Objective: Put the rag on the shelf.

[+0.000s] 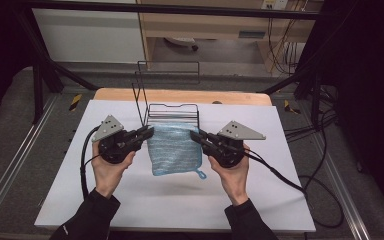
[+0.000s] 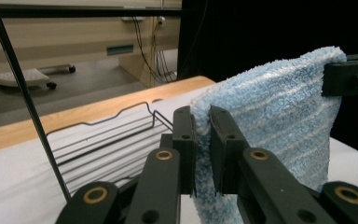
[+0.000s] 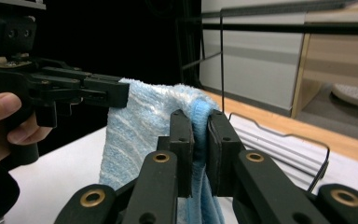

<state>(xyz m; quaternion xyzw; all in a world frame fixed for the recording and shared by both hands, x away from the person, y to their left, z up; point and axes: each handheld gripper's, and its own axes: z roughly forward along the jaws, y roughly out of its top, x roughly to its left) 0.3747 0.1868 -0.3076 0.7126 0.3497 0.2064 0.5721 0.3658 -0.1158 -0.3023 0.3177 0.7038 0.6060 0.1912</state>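
A light blue striped towel (image 1: pixel 174 149) hangs between both grippers above the white table cover (image 1: pixel 105 200). My left gripper (image 1: pixel 149 132) is shut on the towel's upper left corner. My right gripper (image 1: pixel 195 135) is shut on its upper right corner. In the left gripper view the black jaws pinch the towel (image 2: pixel 270 107) edge, my left gripper (image 2: pixel 202 140) close to the lens. In the right gripper view the jaws clamp a folded blue hem of the towel (image 3: pixel 140 121), my right gripper (image 3: pixel 200 144) in front, with the other gripper and a hand at the left.
A black wire rack (image 1: pixel 172 111) stands just behind the towel, with a taller wire frame (image 1: pixel 167 70) rising behind it. A wooden board (image 1: pixel 180 96) edges the far side of the table. Cables (image 1: pixel 285 180) trail from both grippers across the cover.
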